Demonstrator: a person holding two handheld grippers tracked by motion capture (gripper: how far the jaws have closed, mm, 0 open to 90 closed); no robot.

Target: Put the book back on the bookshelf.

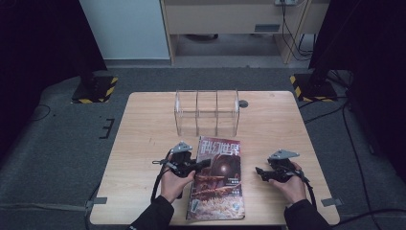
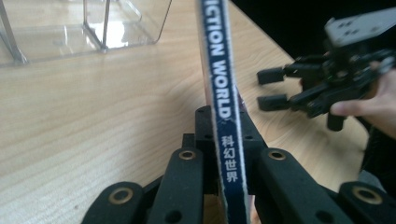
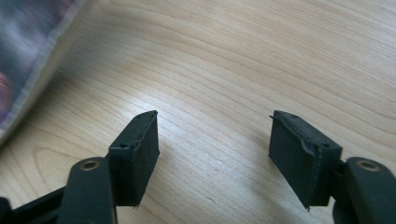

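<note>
1. Dark curtains are framing a pale wooden bench (image 1: 143, 143), with a clear acrylic divider rack (image 1: 207, 112) sitting near its far edge.
2. Closer in, the left claw (image 1: 203, 164) is pinching the spine edge of a science-fiction magazine (image 1: 218, 177), which is lying between both hands.
3. Off to the side, the right claw (image 1: 260, 172) is hovering spread and empty just beside the magazine.
4. My guess: lifting is under way; next, the magazine needs standing upright and steering into a rack slot.

left claw (image 1: 203, 164): clamped shut | right claw (image 1: 260, 172): jaws spread, low over table
</note>
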